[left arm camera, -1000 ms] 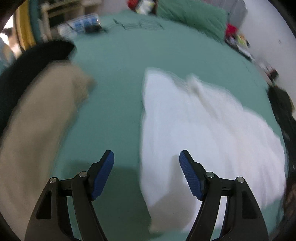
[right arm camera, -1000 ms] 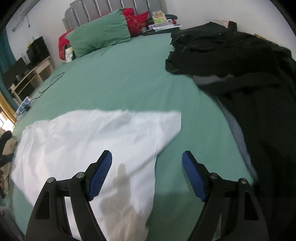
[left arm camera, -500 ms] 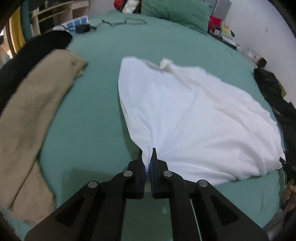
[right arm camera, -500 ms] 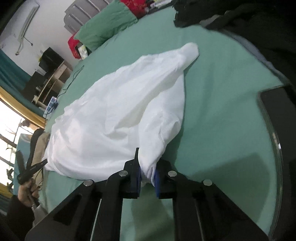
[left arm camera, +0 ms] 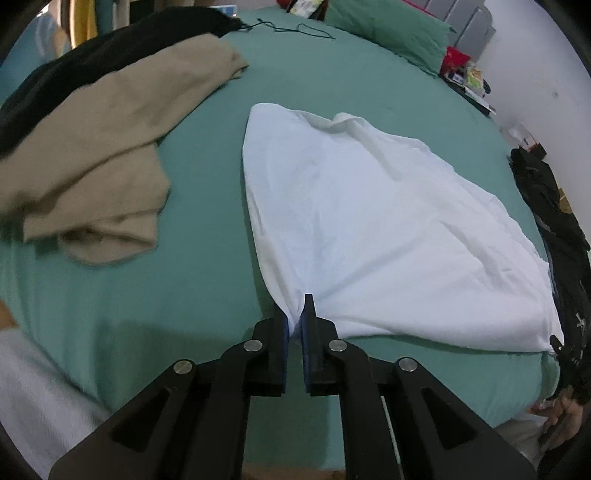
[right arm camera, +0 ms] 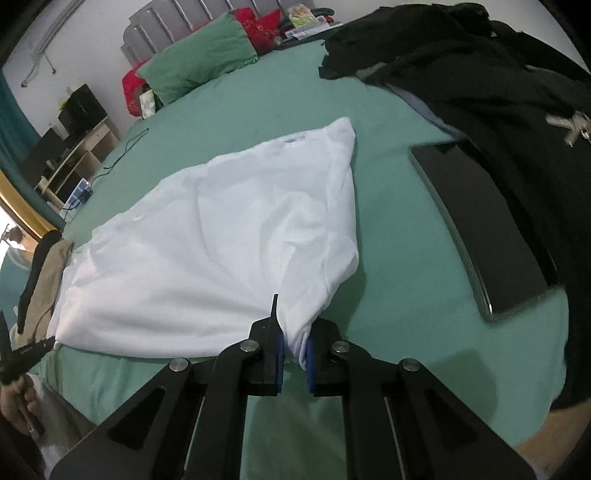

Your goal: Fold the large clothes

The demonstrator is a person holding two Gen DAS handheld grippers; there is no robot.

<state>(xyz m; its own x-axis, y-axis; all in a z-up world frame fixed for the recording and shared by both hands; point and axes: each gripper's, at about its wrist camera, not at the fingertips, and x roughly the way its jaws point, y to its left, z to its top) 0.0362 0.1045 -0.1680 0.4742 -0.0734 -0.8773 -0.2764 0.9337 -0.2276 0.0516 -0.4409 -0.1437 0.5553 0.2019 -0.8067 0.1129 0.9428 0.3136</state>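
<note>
A large white garment (left arm camera: pixel 373 229) lies spread on the green bed (left arm camera: pixel 207 280); it also shows in the right wrist view (right arm camera: pixel 207 251). My left gripper (left arm camera: pixel 294 319) is shut on the garment's near left corner, the cloth bunched between the blue pads. My right gripper (right arm camera: pixel 294 343) is shut on the near right corner, with cloth gathered between its fingers. The other gripper shows small at the far edge of each view, pinching the opposite corner.
A beige garment (left arm camera: pixel 103 147) and a black one (left arm camera: pixel 110 55) lie to the left. A black clothes pile (right arm camera: pixel 498 85) and a dark flat tablet (right arm camera: pixel 484 221) lie to the right. Green pillow (right arm camera: pixel 199 70) and headboard are at the far end. A cable (left arm camera: pixel 295 29) lies on the bed.
One second ago both grippers were open above the garment. They closed on its two near corners and now hold them, pulled toward the bed's near edge.
</note>
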